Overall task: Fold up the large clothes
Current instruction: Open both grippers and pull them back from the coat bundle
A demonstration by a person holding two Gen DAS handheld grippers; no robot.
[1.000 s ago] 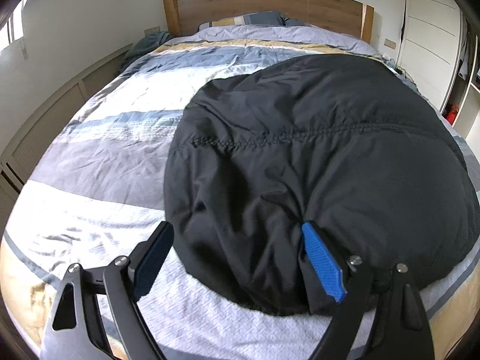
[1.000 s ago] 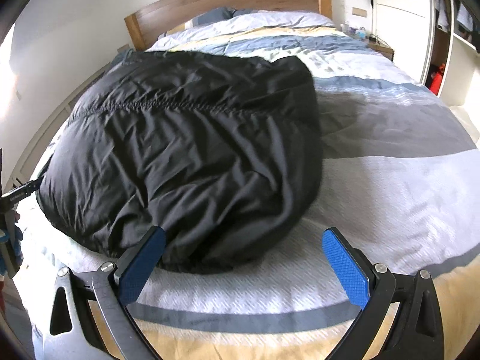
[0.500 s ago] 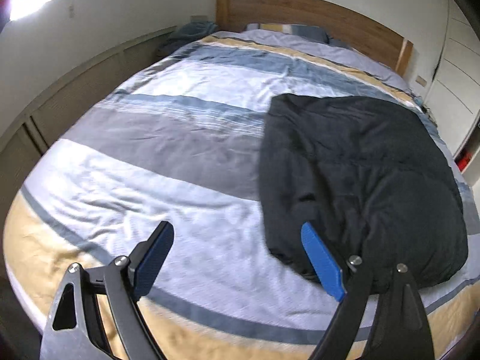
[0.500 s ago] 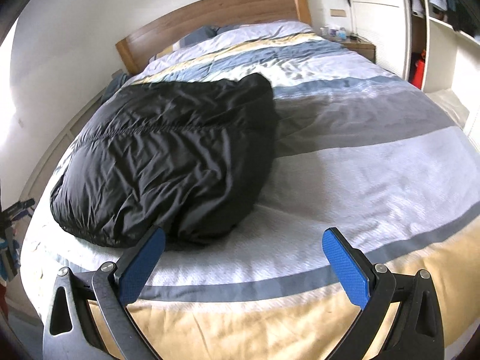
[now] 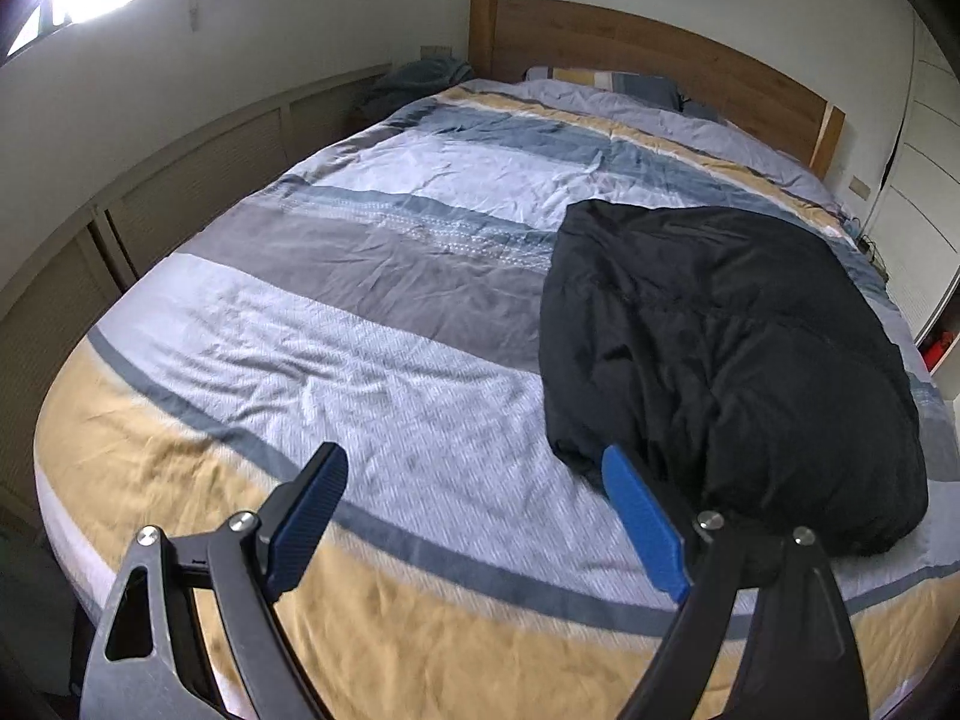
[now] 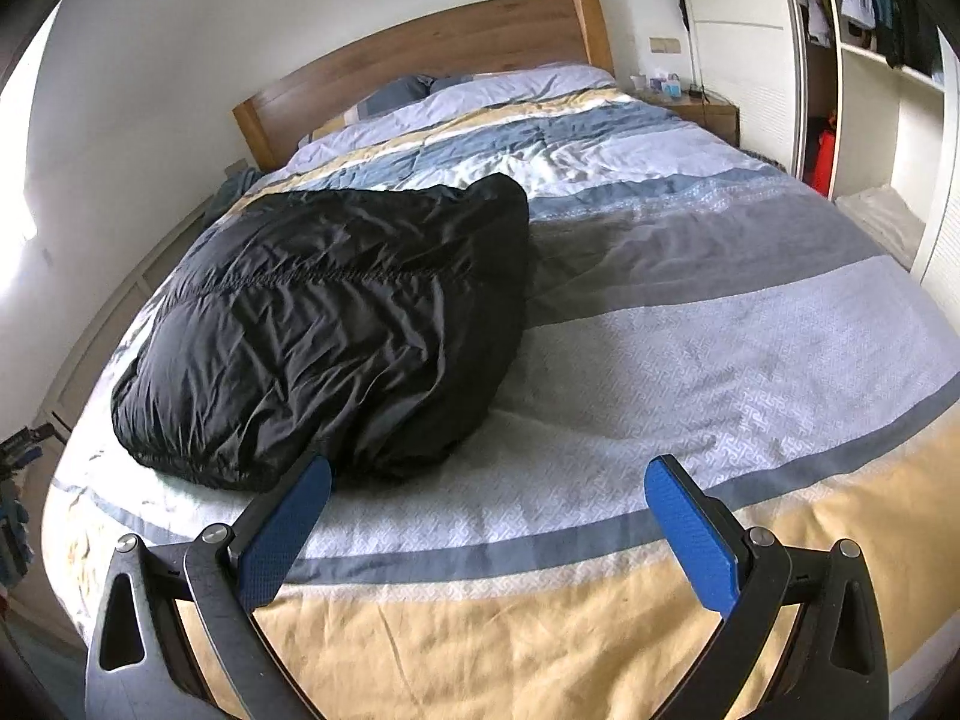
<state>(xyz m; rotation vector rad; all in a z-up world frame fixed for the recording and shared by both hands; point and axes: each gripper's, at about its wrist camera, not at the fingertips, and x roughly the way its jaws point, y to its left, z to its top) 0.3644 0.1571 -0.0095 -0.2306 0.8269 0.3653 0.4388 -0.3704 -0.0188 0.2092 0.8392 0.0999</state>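
A black padded jacket [image 5: 720, 354] lies folded into a compact bundle on the striped bed; it also shows in the right wrist view [image 6: 336, 330]. My left gripper [image 5: 474, 486] is open and empty, held above the foot of the bed, just left of the jacket's near edge. My right gripper [image 6: 489, 492] is open and empty, held above the foot of the bed, to the right of the jacket's near edge. Neither gripper touches the jacket.
The bed [image 5: 360, 324] has a blue, grey, white and yellow striped cover and a wooden headboard [image 6: 432, 60]. A low wall cabinet [image 5: 180, 180] runs along the left side. A wardrobe [image 6: 864, 60] and a nightstand [image 6: 702, 108] stand on the right.
Both grippers have pulled back from the jacket toward the foot of the bed. The left gripper's finger has come off the jacket's edge and the view has swung left.
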